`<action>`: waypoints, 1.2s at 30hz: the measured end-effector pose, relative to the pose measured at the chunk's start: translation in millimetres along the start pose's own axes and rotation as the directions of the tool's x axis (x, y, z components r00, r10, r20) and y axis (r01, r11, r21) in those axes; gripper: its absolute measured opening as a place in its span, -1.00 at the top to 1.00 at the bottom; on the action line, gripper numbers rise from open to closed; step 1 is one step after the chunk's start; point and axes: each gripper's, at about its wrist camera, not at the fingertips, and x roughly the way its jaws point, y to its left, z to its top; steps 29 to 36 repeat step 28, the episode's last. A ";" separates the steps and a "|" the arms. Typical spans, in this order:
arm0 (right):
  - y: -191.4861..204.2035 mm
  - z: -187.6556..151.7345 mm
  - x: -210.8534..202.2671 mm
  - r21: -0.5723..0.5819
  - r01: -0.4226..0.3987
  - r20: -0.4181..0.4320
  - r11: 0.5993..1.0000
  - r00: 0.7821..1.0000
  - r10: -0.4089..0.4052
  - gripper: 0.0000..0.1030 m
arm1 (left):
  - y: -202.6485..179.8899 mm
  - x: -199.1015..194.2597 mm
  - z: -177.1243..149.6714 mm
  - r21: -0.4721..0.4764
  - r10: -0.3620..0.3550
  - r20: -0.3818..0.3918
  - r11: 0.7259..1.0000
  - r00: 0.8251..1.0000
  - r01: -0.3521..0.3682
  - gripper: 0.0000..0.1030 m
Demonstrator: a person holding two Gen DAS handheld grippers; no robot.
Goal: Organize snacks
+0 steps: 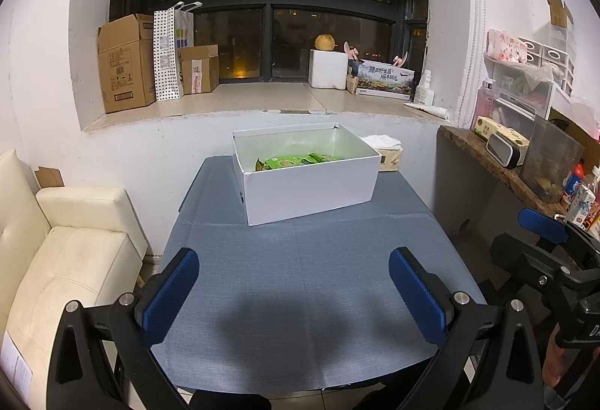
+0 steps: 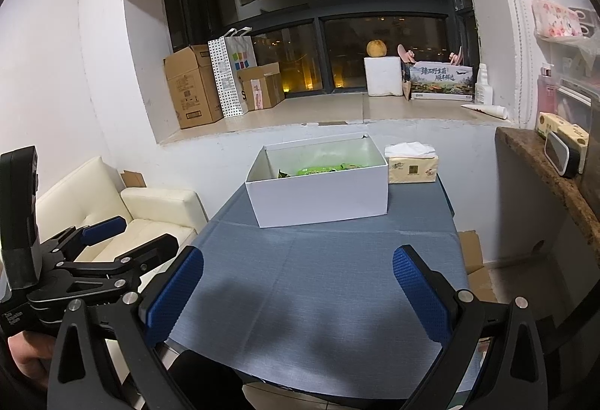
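Note:
A white open box (image 1: 311, 185) (image 2: 322, 196) stands at the far end of the blue-grey table (image 1: 300, 297) (image 2: 318, 290). Green snack packets (image 1: 296, 161) (image 2: 318, 169) lie inside it. My left gripper (image 1: 294, 260) hovers open over the near part of the table, nothing between its blue pads. My right gripper (image 2: 298, 258) is open too, empty, over the near table edge. Each gripper shows in the other's view, the right gripper (image 1: 543, 222) off to the right and the left gripper (image 2: 105, 228) to the left, held by a hand (image 2: 28, 352).
A tissue pack (image 2: 412, 168) (image 1: 390, 156) sits beside the box on its right. A cream sofa (image 1: 56, 260) (image 2: 150, 218) flanks the table's left. A stone counter (image 1: 506, 170) (image 2: 543, 166) with bottles and containers runs along the right. Cardboard boxes (image 1: 125, 63) line the window sill.

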 end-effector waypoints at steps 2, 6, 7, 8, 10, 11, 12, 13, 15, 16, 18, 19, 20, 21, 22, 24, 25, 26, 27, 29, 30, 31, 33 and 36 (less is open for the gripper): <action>-0.7 0.2 -0.5 0.000 0.000 0.002 1.000 1.000 0.000 -1.00 | -0.7 -0.4 -0.2 0.003 0.001 0.000 1.000 1.000 -0.001 -1.00; -0.9 0.1 -1.3 -0.001 0.001 0.004 1.000 1.000 -0.001 -1.00 | -1.2 -1.7 -0.4 0.003 -0.006 0.000 1.000 1.000 0.006 -1.00; -0.8 0.0 -1.4 0.000 0.003 0.003 1.000 1.000 -0.003 -1.00 | -1.2 -1.6 -0.3 0.004 -0.007 0.000 1.000 1.000 0.007 -1.00; -0.8 0.3 -1.6 0.000 0.004 0.003 1.000 1.000 -0.004 -1.00 | -1.4 -1.6 -0.2 0.004 -0.006 0.000 1.000 1.000 0.006 -1.00; -0.9 0.3 -1.8 0.001 0.004 0.002 1.000 1.000 -0.004 -1.00 | -1.5 -2.1 -0.5 0.006 -0.008 0.000 1.000 1.000 0.008 -1.00; -0.7 0.2 -2.4 0.001 0.006 0.002 1.000 1.000 -0.006 -1.00 | -1.3 -2.3 -0.6 0.007 -0.006 0.000 1.000 1.000 0.006 -1.00; -0.8 0.3 -2.9 0.001 0.006 0.001 1.000 1.000 -0.006 -1.00 | -2.1 -2.4 -0.5 0.006 -0.007 0.000 1.000 1.000 0.007 -1.00; -0.7 0.3 -3.3 0.001 0.006 0.002 1.000 1.000 -0.006 -1.00 | -1.9 -2.6 -0.6 0.005 -0.008 0.001 1.000 1.000 0.008 -1.00; -0.7 0.2 -3.1 0.000 0.006 0.001 1.000 1.000 -0.006 -1.00 | -1.4 -2.8 -0.7 0.004 -0.008 0.001 1.000 1.000 0.008 -1.00; -0.8 0.3 -2.8 0.000 0.007 0.001 1.000 1.000 -0.007 -1.00 | -0.9 -3.2 -0.9 0.003 -0.009 0.001 1.000 1.000 0.009 -1.00; -1.3 0.1 -3.1 0.002 0.008 0.000 1.000 1.000 -0.008 -1.00 | -0.6 -3.5 -1.2 0.002 -0.009 0.000 1.000 1.000 0.009 -1.00; -1.5 -0.2 -3.3 0.002 0.008 0.000 1.000 1.000 -0.008 -1.00 | 0.0 -3.9 -1.7 0.001 -0.009 0.000 1.000 1.000 0.009 -1.00; -1.9 0.1 -2.8 0.002 0.009 -0.001 1.000 1.000 -0.009 -1.00 | 0.7 -4.2 -2.1 0.000 -0.010 0.000 1.000 1.000 0.010 -1.00; -2.0 -0.1 -2.9 0.004 0.011 -0.002 1.000 1.000 -0.011 -1.00 | 1.1 -4.5 -2.4 -0.001 -0.011 0.000 1.000 1.000 0.011 -1.00; -2.2 0.0 -2.6 0.005 0.011 -0.002 1.000 1.000 -0.011 -1.00 | 1.7 -4.9 -2.7 -0.004 -0.012 0.000 1.000 1.000 0.012 -1.00; -1.9 -0.6 -2.0 0.005 0.013 -0.006 1.000 1.000 -0.013 -1.00 | 2.5 -6.1 -3.0 -0.007 -0.018 0.002 1.000 1.000 0.018 -1.00; -1.7 -0.6 -1.6 0.005 0.013 -0.008 1.000 1.000 -0.013 -1.00 | 2.7 -6.4 -3.1 -0.009 -0.020 0.002 1.000 1.000 0.020 -1.00; -1.7 -0.6 -1.2 0.005 0.013 -0.009 1.000 1.000 -0.013 -1.00 | 2.8 -6.4 -2.2 -0.010 -0.022 0.003 1.000 1.000 0.022 -1.00; -1.5 -0.7 -1.2 0.005 0.013 -0.009 1.000 1.000 -0.013 -1.00 | 3.3 -7.4 -2.4 -0.011 -0.026 0.008 1.000 1.000 0.026 -1.00; -1.5 -0.5 -0.8 0.005 0.013 -0.009 1.000 1.000 -0.012 -1.00 | 3.3 -8.0 -2.5 -0.011 -0.029 0.009 1.000 1.000 0.029 -1.00; -1.5 -0.5 -0.8 0.005 0.013 -0.009 1.000 1.000 -0.012 -1.00 | 3.3 -8.0 -2.5 -0.011 -0.029 0.009 1.000 1.000 0.029 -1.00; -1.5 -0.5 -0.8 0.005 0.013 -0.009 1.000 1.000 -0.012 -1.00 | 3.3 -8.0 -2.5 -0.011 -0.029 0.009 1.000 1.000 0.029 -1.00; -1.5 -0.5 -0.8 0.005 0.013 -0.009 1.000 1.000 -0.012 -1.00 | 3.3 -8.0 -2.5 -0.011 -0.029 0.009 1.000 1.000 0.029 -1.00; -1.5 -0.5 -0.8 0.005 0.013 -0.009 1.000 1.000 -0.012 -1.00 | 3.3 -8.0 -2.5 -0.011 -0.029 0.009 1.000 1.000 0.029 -1.00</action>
